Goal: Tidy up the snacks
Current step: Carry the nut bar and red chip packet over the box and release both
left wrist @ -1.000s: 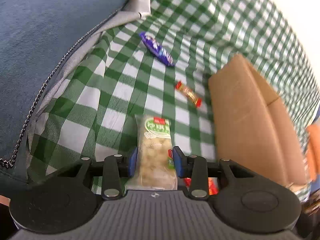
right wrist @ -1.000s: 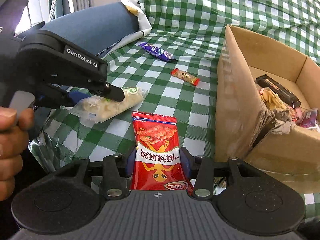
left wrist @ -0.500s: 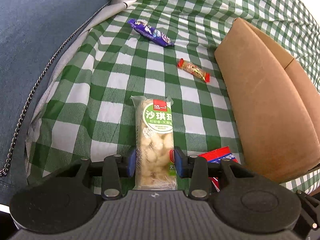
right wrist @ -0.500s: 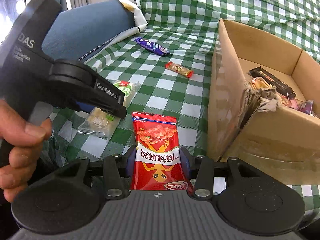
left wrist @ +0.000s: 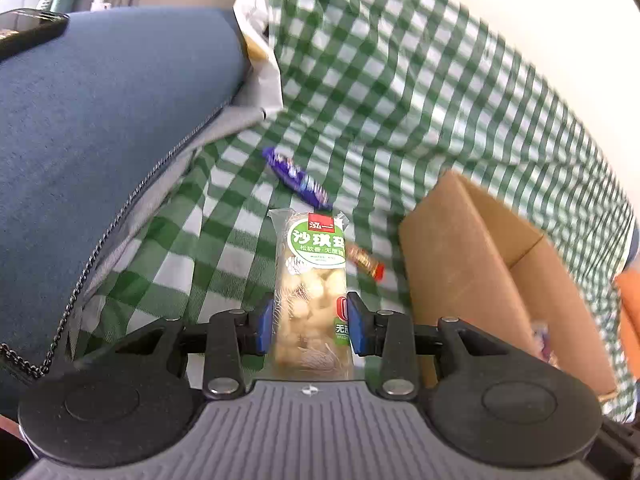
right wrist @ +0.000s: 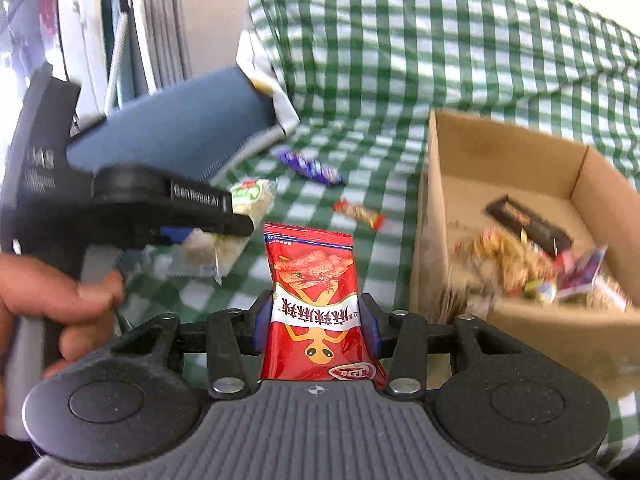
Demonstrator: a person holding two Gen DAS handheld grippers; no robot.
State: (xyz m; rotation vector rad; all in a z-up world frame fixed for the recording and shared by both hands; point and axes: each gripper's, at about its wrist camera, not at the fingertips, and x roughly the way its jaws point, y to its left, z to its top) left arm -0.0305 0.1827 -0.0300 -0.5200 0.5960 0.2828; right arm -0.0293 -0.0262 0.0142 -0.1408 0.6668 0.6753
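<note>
My left gripper (left wrist: 310, 328) is shut on a clear snack pack with a green label (left wrist: 314, 280), held off the checked cloth. The same pack (right wrist: 244, 208) shows in the right wrist view under the left gripper's black body (right wrist: 132, 204), which a hand (right wrist: 56, 304) holds. My right gripper (right wrist: 316, 330) is shut on a red snack bag (right wrist: 316, 300), also lifted. A purple bar (left wrist: 298, 180) and a small orange-red bar (left wrist: 366, 260) lie on the cloth. The open cardboard box (right wrist: 436, 200) at right holds several snacks.
A blue cushion (left wrist: 100, 140) with a zip fills the left side. The green-and-white checked cloth (left wrist: 400, 100) covers the surface and rises behind the box. A dark phone (left wrist: 28, 30) rests on the cushion at top left.
Both grippers rose with their snacks and tilted up, so more of the back of the cloth and the room shows. The box's inside has come further into the right wrist view.
</note>
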